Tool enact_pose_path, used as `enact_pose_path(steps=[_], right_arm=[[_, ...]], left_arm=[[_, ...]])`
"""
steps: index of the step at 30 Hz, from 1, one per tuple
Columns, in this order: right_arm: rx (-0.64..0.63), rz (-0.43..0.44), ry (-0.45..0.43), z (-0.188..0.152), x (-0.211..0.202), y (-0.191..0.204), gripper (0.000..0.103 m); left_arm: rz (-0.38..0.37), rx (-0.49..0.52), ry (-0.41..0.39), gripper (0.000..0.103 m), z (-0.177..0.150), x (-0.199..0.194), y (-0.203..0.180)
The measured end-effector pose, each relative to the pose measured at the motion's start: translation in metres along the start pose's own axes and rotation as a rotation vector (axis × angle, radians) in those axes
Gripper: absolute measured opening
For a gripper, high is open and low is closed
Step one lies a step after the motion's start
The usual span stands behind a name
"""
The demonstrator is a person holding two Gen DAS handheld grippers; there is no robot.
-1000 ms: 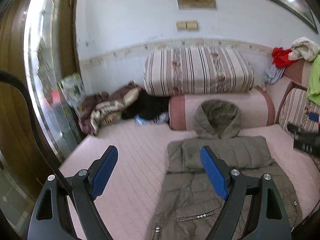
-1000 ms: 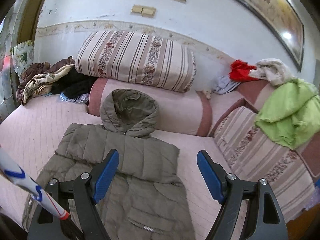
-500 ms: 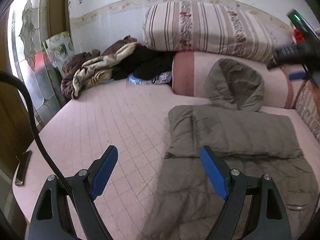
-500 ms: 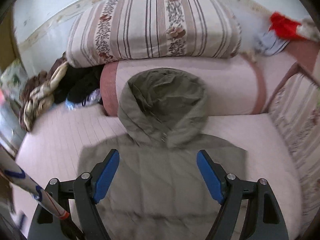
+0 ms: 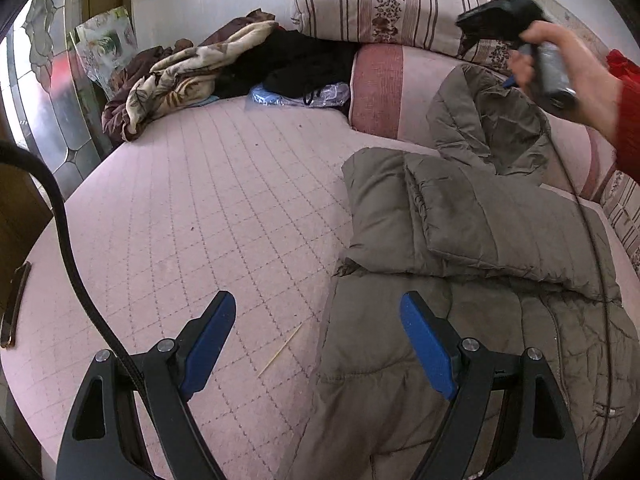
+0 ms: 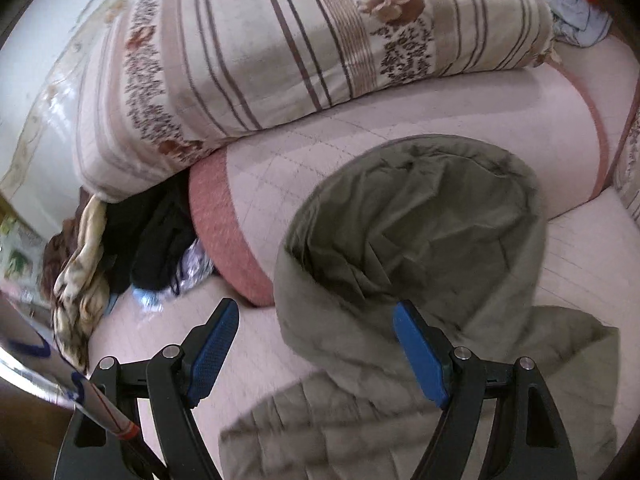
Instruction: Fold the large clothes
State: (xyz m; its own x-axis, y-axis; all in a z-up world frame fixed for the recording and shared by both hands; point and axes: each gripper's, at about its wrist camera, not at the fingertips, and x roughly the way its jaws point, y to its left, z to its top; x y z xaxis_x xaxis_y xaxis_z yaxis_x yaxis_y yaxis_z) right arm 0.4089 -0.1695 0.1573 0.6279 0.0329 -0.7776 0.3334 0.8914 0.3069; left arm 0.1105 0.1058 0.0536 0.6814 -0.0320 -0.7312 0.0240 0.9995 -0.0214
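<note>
An olive-green padded hooded jacket point(image 5: 472, 240) lies flat on the pink quilted bed point(image 5: 192, 216), with a sleeve folded across its chest and its hood point(image 5: 488, 120) resting against a pink bolster. My left gripper point(image 5: 320, 340) is open and empty, low over the jacket's left edge. My right gripper point(image 6: 316, 344) is open and empty, close over the left side of the hood point(image 6: 420, 232). In the left wrist view the right gripper's body point(image 5: 500, 12) shows held in a hand above the hood.
A striped floral pillow point(image 6: 280, 52) lies on the pink bolster point(image 6: 400, 128) behind the hood. A heap of dark and beige clothes point(image 5: 224, 68) sits at the bed's far left corner. A stained-glass door point(image 5: 44, 92) stands left of the bed.
Both grippers have moved down and forward toward the jacket. The right gripper has closed in on the hood, and the left one has dropped near the jacket's left edge. Both stay open.
</note>
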Motion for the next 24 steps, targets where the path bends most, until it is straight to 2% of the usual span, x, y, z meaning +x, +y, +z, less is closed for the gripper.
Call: enact_pose_path(steps=[4, 9, 10, 11, 13, 19, 24], right_arm=[[0.031, -0.007, 0.009, 0.014, 0.031, 0.004, 0.084], [0.069, -0.073, 0.033, 0.023, 0.065, -0.008, 0.081], [0.076, -0.066, 0.040, 0.022, 0.068, -0.012, 0.066], [0.083, -0.056, 0.050, 0.022, 0.070, -0.015, 0.040], [0.096, -0.035, 0.071, 0.018, 0.067, -0.023, 0.011], [-0.047, -0.048, -0.018, -0.003, 0.007, -0.017, 0.007], [-0.169, -0.010, -0.052, -0.051, -0.069, -0.018, 0.006]], left_arm=[[-0.011, -0.010, 0.025, 0.084, 0.000, 0.011, 0.001], [-0.008, -0.019, 0.048, 0.084, 0.000, 0.020, 0.004], [-0.014, -0.025, 0.048, 0.084, 0.000, 0.021, 0.005], [-0.012, -0.027, 0.049, 0.084, 0.001, 0.022, 0.005], [-0.005, -0.025, 0.057, 0.084, 0.001, 0.025, 0.006], [0.009, -0.030, 0.038, 0.084, 0.004, 0.021, 0.008], [0.024, -0.050, 0.023, 0.084, 0.008, 0.016, 0.018]])
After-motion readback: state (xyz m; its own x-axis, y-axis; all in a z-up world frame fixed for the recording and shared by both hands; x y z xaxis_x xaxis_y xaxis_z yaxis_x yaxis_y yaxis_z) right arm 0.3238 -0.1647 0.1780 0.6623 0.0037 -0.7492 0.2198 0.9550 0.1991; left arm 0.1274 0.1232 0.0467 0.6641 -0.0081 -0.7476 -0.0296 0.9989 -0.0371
